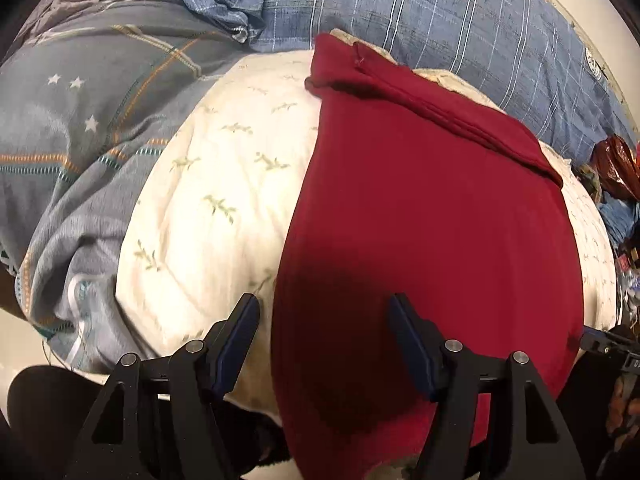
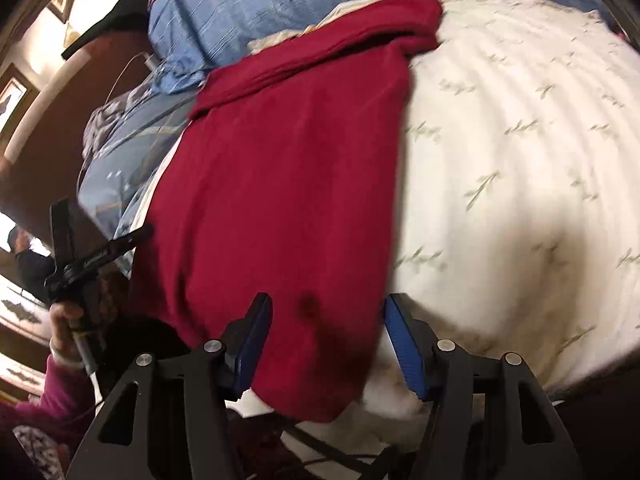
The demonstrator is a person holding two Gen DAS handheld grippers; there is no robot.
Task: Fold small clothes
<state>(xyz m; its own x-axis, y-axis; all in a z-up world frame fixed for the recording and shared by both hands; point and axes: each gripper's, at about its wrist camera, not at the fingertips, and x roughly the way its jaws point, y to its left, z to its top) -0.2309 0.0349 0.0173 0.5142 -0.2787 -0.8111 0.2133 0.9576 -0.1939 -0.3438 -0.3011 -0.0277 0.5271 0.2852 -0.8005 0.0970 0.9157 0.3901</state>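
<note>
Red cloth (image 1: pixel 420 216) spread on our cream quilt (image 1: pixel 208 184).
We hold the left gripper (image 1: pixel 324 308) and the right gripper (image 2: pixel 326 306) over its near edge, jaws apart, pinching nothing.

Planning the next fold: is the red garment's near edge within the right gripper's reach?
Probably yes: the right gripper, jaws open, hangs over the red garment at its near edge, with nothing between.

red garment (image 1: pixel 420 220): 1 | cream quilt (image 1: pixel 208 184): 1 | blue plaid pillow (image 1: pixel 400 12): 1 | hand-held gripper: 2 — left hand-held gripper (image 1: pixel 324 304), right hand-held gripper (image 2: pixel 328 304)

Matt red knit garment (image 1: pixel 420 240) on soft quilted cotton bedspread (image 1: pixel 208 200).
</note>
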